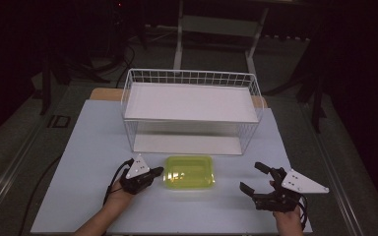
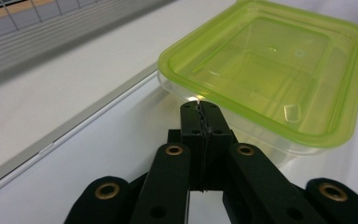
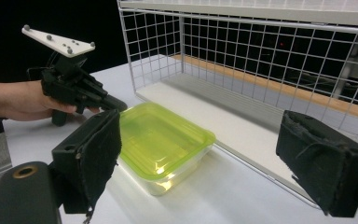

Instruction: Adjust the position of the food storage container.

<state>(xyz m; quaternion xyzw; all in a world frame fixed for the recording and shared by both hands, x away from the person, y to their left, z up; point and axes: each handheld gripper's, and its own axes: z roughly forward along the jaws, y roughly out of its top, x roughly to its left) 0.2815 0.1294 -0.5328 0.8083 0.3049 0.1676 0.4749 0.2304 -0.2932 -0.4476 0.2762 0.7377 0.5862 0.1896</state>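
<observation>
A clear box with a yellow-green lid (image 1: 189,172) lies on the table in front of the wire shelf rack (image 1: 192,110). My left gripper (image 1: 156,171) is shut, its tips right at the box's left edge; in the left gripper view its jaws press together just short of the lid's rim (image 2: 186,91), with nothing between them. My right gripper (image 1: 254,177) stands open to the right of the box, well apart from it. In the right gripper view the wide black pads (image 3: 93,149) frame the box (image 3: 161,135), and the left gripper (image 3: 114,103) shows beyond it.
The white wire rack has an upper shelf (image 1: 192,102) and a lower white floor (image 1: 184,143), open toward me. The pale table top (image 1: 88,147) has free room on both sides of the box. Dark floor and stands surround the table.
</observation>
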